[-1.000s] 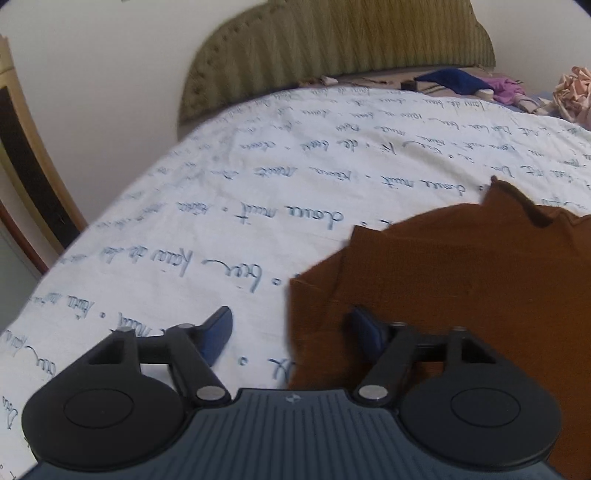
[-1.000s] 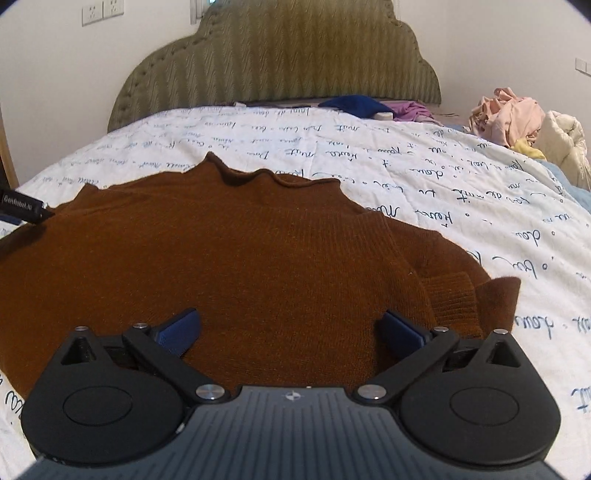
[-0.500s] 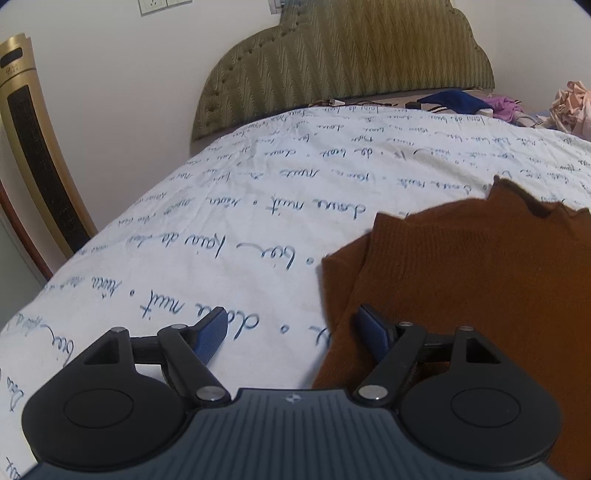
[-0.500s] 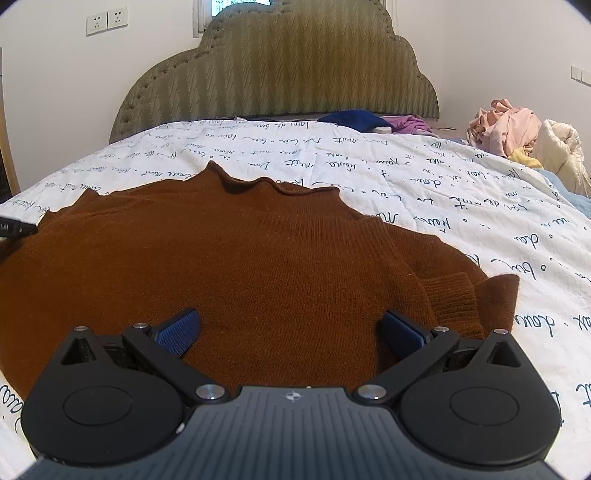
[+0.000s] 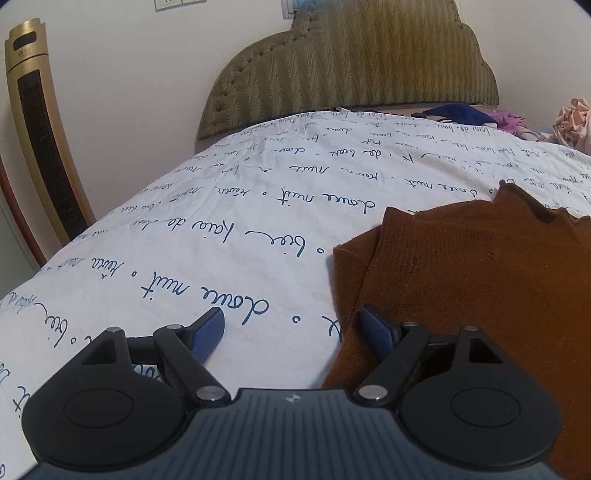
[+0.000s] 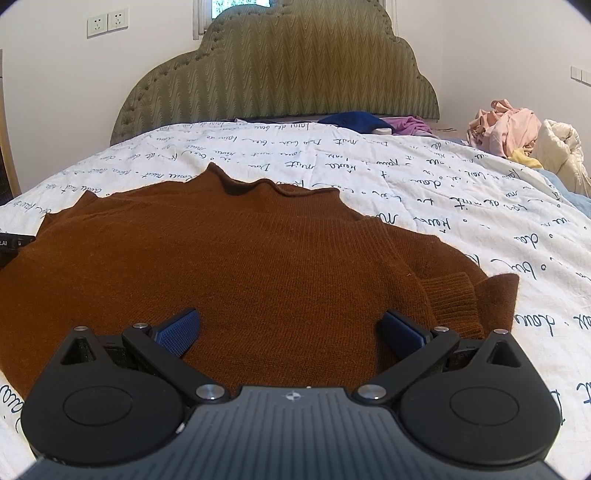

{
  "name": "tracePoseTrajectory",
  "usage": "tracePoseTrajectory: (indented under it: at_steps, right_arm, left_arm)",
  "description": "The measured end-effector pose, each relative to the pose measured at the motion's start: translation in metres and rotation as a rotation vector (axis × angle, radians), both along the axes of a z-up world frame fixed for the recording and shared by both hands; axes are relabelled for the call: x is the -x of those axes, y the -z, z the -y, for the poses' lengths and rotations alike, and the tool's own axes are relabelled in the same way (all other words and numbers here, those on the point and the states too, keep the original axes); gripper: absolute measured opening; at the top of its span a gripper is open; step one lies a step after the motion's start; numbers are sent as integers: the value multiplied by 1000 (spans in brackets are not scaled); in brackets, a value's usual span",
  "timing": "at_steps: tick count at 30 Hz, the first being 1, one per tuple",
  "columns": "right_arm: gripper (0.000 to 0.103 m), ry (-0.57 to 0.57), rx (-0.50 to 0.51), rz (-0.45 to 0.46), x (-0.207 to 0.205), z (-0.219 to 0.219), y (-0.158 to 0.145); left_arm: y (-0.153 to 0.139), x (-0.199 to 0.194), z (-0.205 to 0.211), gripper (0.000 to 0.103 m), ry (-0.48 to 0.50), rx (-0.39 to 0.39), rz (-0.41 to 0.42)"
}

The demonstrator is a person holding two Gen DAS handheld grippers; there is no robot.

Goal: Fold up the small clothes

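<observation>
One brown sweater (image 6: 258, 266) lies on one bed, under it a single white quilt (image 6: 424, 177) printed with blue script. Two grippers show, the left gripper (image 5: 291, 332) and the right gripper (image 6: 291, 328), each with two blue pads (image 6: 177, 328). One green headboard (image 6: 280, 74) stands at the far end. By it lie two small garments, one navy cloth (image 6: 351, 120) and one purple cloth (image 6: 410, 123). One heap of pink clothes (image 6: 506, 125) sits at the right (pieces too tangled to count), with one cream bundle (image 6: 561, 147) beside it. One gold tower fan (image 5: 40, 129) stands at the left. One double wall socket (image 6: 108, 23) is on the wall.
</observation>
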State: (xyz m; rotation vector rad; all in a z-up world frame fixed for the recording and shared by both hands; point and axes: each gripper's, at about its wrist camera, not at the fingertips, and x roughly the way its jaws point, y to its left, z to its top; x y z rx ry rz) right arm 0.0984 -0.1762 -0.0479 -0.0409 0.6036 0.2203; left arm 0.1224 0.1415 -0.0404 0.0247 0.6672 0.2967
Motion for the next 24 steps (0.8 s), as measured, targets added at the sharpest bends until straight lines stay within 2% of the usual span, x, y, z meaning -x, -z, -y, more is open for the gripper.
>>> tracePoseTrajectory:
  at_steps: [12, 17, 20, 24]
  right_arm:
    - [103, 22, 19, -17, 1, -4, -6]
    - [103, 59, -21, -28, 10, -10, -19]
    - [103, -12, -14, -5, 22, -25, -32]
    - [103, -127, 33, 35, 38, -58, -50]
  left_arm:
    - [2, 1, -4, 83, -5, 23, 10]
    - [-8, -1, -8, 83, 4, 49, -21]
    - [-23, 0, -16, 83, 33, 121, -29]
    - [-38, -8, -38, 83, 98, 328, -71]
